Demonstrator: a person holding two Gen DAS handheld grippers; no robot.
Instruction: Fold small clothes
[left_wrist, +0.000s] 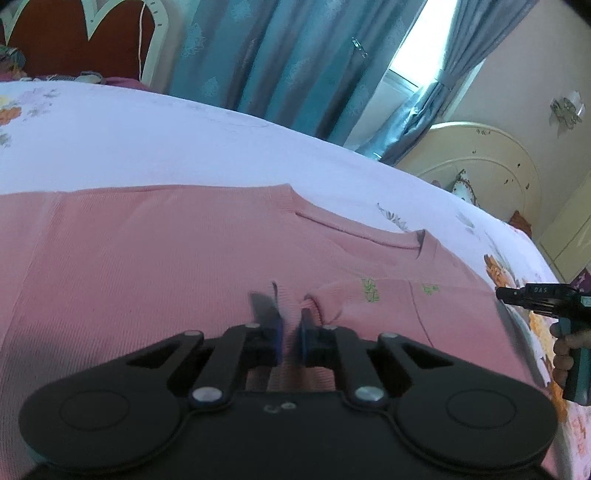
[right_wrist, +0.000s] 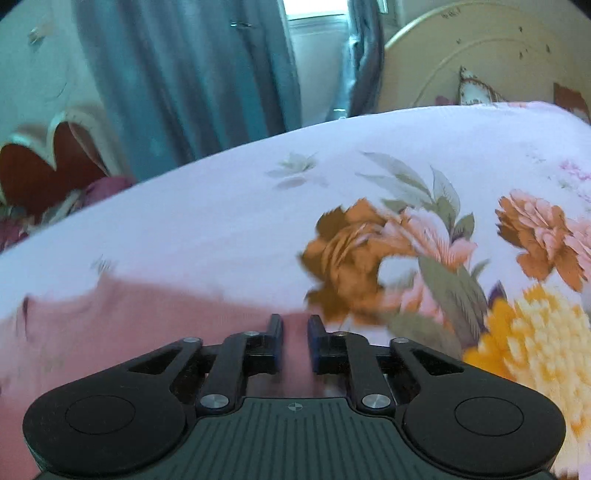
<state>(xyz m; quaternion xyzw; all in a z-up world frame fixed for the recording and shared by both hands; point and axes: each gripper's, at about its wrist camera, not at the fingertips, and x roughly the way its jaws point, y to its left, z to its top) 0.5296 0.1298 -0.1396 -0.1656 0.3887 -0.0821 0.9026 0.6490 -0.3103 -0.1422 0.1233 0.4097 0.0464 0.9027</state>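
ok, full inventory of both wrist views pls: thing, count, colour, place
pink garment: 1, pink with small green motifs, spread on the bed, a sleeve folded in over its front
bedsheet: 1, white with orange, pink and yellow flowers, covers the bed
curtains: blue-teal, behind the bed, at the window
headboard: 1, cream, rounded, at the bed's end
patterned pillow: 1, white with dark trim, against the headboard
red chair back: 1, red with white frame, beyond the bed's far side
left gripper: 1, black with blue pads, over the garment at the sleeve cuff, narrow gap, grip unclear
right gripper: 1, black, at the garment's edge, narrow gap with pink cloth seen between
right hand: 1, holding the right gripper's handle, left wrist view's right edge
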